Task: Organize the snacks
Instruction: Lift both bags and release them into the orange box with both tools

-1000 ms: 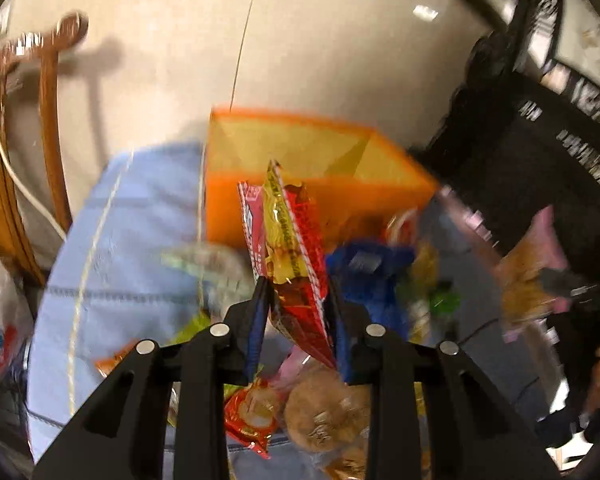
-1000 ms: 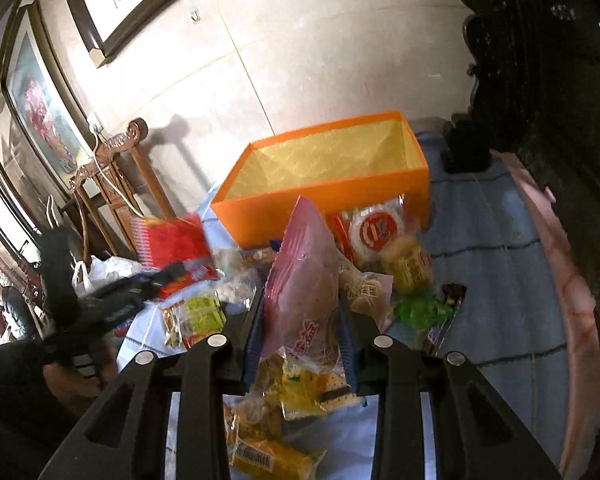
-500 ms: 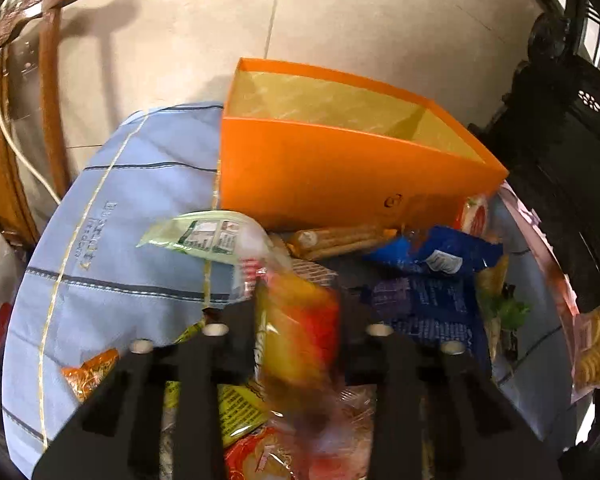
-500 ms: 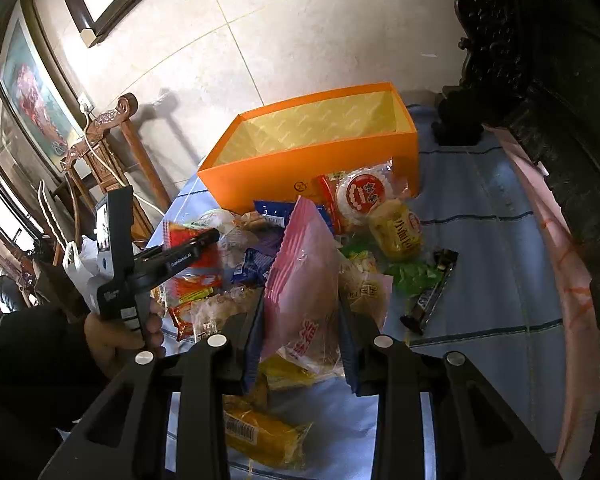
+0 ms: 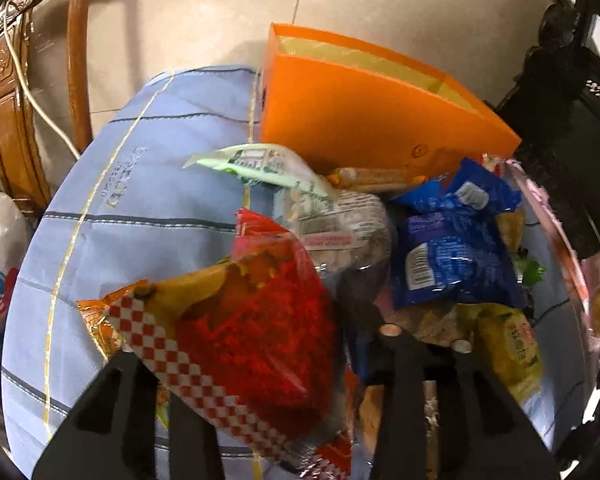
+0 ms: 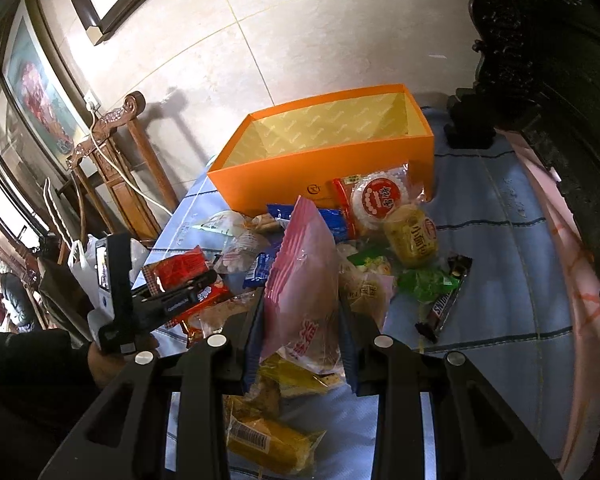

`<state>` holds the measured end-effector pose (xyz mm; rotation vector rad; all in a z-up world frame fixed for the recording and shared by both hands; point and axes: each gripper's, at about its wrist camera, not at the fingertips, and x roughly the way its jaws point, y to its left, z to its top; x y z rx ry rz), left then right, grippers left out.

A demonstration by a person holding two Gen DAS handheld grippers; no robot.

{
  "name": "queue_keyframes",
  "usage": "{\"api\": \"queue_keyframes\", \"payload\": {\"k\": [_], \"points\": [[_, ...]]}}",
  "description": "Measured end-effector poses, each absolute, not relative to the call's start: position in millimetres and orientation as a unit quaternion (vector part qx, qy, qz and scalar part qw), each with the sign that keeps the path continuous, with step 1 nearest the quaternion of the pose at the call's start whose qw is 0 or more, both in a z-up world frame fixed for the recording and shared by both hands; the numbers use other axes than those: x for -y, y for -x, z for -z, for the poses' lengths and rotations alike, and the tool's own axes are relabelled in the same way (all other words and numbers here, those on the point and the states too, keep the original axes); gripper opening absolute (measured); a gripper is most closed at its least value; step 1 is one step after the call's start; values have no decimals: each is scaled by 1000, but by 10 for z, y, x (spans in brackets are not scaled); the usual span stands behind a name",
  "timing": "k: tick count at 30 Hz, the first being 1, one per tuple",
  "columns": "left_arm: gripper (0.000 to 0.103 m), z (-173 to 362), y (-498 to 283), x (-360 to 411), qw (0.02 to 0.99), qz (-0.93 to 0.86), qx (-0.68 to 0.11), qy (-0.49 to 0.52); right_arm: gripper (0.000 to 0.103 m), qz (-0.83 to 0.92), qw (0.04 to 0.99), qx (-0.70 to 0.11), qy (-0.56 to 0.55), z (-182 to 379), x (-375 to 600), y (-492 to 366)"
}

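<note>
**Two packets held over the snack pile**

Above a blue cloth (image 6: 500, 240) heaped with snacks, I hold a gripper in each hand. My right gripper (image 6: 302, 344) pinches a pink packet (image 6: 304, 280) near its lower end; the packet stands upright between the fingers, its crimped top edge free. My left gripper (image 5: 260, 360) is largely hidden behind a red packet (image 5: 252, 328) with a checkered border — from the right wrist view it appears clamped on that packet, lying flat and tilted, just above the pile.

An orange box (image 6: 324, 160) sits open and empty at the far side of the pile, touching the nearest snacks. I judge both packets are bound for it.

Both look light, soft and puffed with air, with slick crinkly film — likely to slip or swing if held loosely, and the contents may crush under a hard squeeze. The flat sealed edge seems the safest place to grip, not the bulging middle.
</note>
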<state>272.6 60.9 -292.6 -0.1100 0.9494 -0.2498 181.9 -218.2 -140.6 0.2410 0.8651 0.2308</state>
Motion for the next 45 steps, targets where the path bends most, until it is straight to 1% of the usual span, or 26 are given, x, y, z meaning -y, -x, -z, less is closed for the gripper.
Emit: {"api": "queue_keyframes", "payload": {"k": [2,7,10,13,18,22,24,29,34,35,36,37,38,39,40,45], "points": [[28,2907,-2731,-596,877,130,-459,54,33,-109,894,-419,-117,1418,2184,-1826],[25,2830,-2690,-662,872,137,-463,75,33,-108,897,-412,-117,1384,2179,-1805],[25,2513,-2641,-622,883,162,-435,70,33,-109,902,-401,-116,1298,2207,-1812],[25,2019,-2639,-511,902,190,-385,50,33,-114,910,-382,-116,1124,2231,-1867],[25,1237,-2858,-335,920,216,-324,40,33,-125,931,-329,-98,607,2232,-2149],[25,830,-3195,-161,925,222,-307,34,33,-138,942,-294,-87,136,2266,-2554],[25,684,-3430,-83,925,223,-306,33,33,-140,943,-289,-85,-3,2298,-2779],[25,584,-4023,41,922,210,-323,34,33,-130,945,-292,-74,-239,2373,-3476],[25,600,-4451,185,926,196,-321,20,33,-125,945,-298,-60,-272,2359,-4006],[26,648,-4557,231,923,198,-329,14,35,-129,942,-305,-60,-202,2332,-4109],[27,708,-4671,276,918,201,-340,8,41,-135,937,-316,-63,-149,2323,-4198],[37,797,-4743,330,914,201,-353,-1,44,-136,930,-337,-64,-38,2321,-4325],[72,913,-4826,361,913,184,-363,-13,57,-115,926,-356,-57,93,2336,-4445],[91,981,-4827,376,917,165,-363,-23,64,-86,924,-370,-46,211,2362,-4513],[98,1035,-4815,346,924,145,-354,-32,64,-73,924,-374,-43,299,2400,-4531],[98,1189,-4559,54,930,138,-339,-32,65,-76,914,-393,-65,585,2466,-4314]]}}
